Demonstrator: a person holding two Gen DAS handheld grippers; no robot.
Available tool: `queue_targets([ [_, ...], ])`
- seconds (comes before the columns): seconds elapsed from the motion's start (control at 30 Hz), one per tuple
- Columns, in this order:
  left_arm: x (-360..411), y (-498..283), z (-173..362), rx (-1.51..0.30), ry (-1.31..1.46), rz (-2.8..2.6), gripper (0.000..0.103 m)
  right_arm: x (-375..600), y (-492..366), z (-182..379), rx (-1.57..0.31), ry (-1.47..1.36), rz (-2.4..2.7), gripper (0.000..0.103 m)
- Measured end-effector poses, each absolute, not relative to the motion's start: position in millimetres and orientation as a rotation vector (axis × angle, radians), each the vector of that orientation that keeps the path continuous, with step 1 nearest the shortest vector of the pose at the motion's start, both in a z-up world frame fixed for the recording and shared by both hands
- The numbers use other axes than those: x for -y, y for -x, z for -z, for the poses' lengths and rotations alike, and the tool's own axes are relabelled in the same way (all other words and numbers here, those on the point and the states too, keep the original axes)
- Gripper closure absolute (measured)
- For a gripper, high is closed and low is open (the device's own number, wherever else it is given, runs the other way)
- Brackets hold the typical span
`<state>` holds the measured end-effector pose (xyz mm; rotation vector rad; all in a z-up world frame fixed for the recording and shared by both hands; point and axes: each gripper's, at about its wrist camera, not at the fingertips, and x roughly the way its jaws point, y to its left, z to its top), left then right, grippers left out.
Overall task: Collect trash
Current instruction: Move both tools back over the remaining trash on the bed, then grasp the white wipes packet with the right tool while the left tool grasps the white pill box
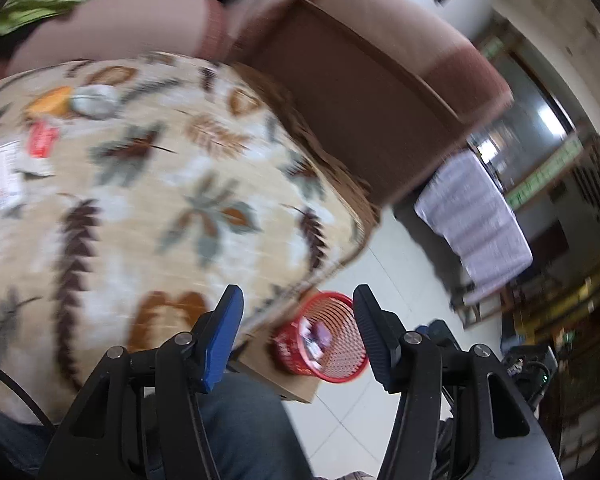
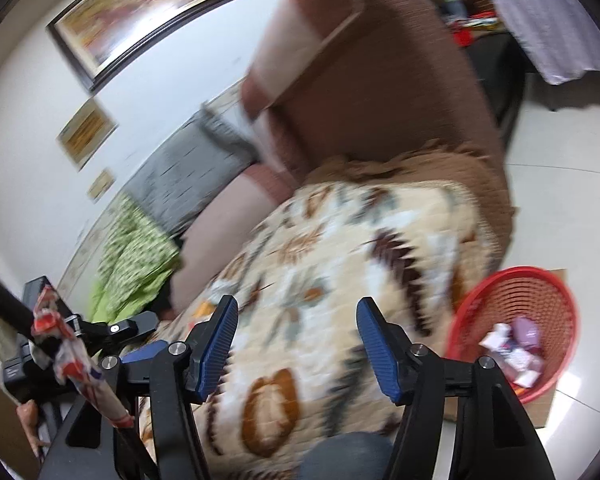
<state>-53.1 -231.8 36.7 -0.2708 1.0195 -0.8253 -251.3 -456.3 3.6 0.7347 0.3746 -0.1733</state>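
Both views are blurred by motion. My left gripper (image 1: 298,314) is open and holds nothing. It hangs over the leaf-patterned blanket (image 1: 148,184). Beyond its fingertips a red mesh basket (image 1: 332,340) with wrappers inside stands on cardboard on the floor. Far left on the blanket lie a crumpled silver-white wad (image 1: 94,100), an orange wrapper (image 1: 50,102), a red wrapper (image 1: 42,140) and a white paper (image 1: 6,176). My right gripper (image 2: 298,320) is open and empty above the same blanket (image 2: 340,248). The basket (image 2: 540,288) sits to its right. A twisted red-and-white wrapper (image 2: 66,344) hangs at the left edge; I cannot tell what holds it.
A brown sofa (image 1: 360,92) rises behind the blanket, with a grey cushion (image 2: 180,176) and green cloth (image 2: 128,256) on it. The person's jeans-clad knee (image 1: 244,424) is below the grippers. White floor tiles (image 1: 400,264) lie to the right, with a cloth-covered table (image 1: 476,216) beyond.
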Motion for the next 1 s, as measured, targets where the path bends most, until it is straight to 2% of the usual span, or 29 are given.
queue_targets([
  [0.07, 200.7, 40.8, -40.3, -0.999, 0.314, 0.773, 0.047, 438.5, 235.6, -10.9, -0.388, -0.71, 0.126, 0.035],
  [0.27, 110.0, 11.1, -40.1, -0.95, 0.441, 0.609, 0.047, 376.8, 180.0, -29.8, -0.434, -0.604, -0.014, 0.024],
  [0.5, 33.8, -18.4, -27.6, -0.952, 0.576, 0.459, 0.046, 325.2, 109.8, -23.3, -0.509, -0.572, -0.155, 0.022],
  [0.83, -3.2, -88.1, -36.7, -0.97, 0.689, 0.283, 0.044, 292.1, -14.6, 8.4, -0.647, -0.616, -0.277, 0.022],
  [1.0, -8.3, -114.1, -15.7, -0.915, 0.704, 0.262, 0.043, 281.7, -82.5, 49.5, -0.748, -0.683, -0.339, 0.022],
])
